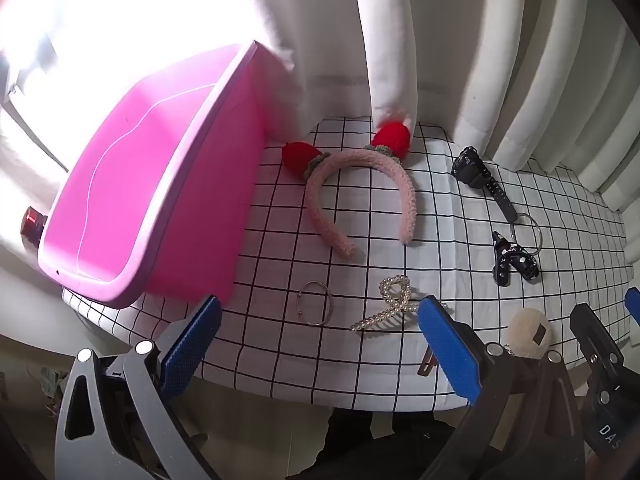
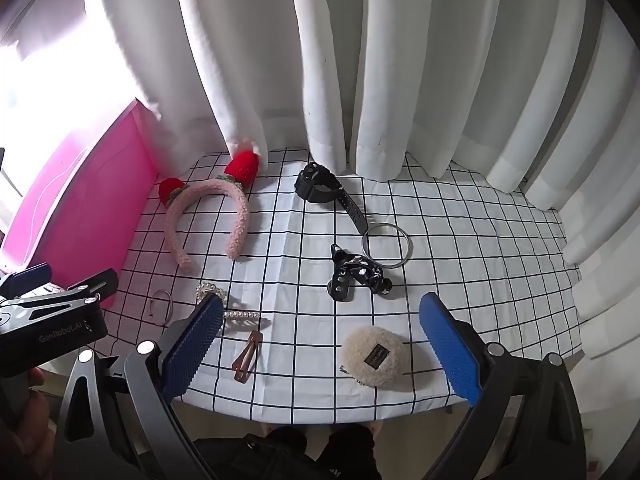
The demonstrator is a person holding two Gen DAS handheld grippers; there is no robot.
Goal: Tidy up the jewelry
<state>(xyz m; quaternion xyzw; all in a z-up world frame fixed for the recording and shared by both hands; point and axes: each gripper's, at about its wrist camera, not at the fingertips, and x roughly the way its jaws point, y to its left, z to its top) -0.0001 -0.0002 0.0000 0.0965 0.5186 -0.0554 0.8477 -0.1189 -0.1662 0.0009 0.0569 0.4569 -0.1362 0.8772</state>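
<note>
Both grippers wide open, holding nothing: left gripper [image 1: 320,344] near the pearl clip [image 1: 394,304] and thin bangle [image 1: 316,308], right gripper [image 2: 320,344] near the fluffy pouch [image 2: 374,356]. Jewelry spread on checked tabletop [image 2: 480,240] (headband [image 2: 208,216], watch [image 2: 320,188]); pink bin [image 1: 132,184] on its left.

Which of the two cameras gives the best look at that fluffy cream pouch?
The right wrist view. There the fluffy cream pouch lies whole on the checked cloth, its dark label visible. In the left wrist view the pouch is partly hidden behind the left gripper's right finger.
</note>
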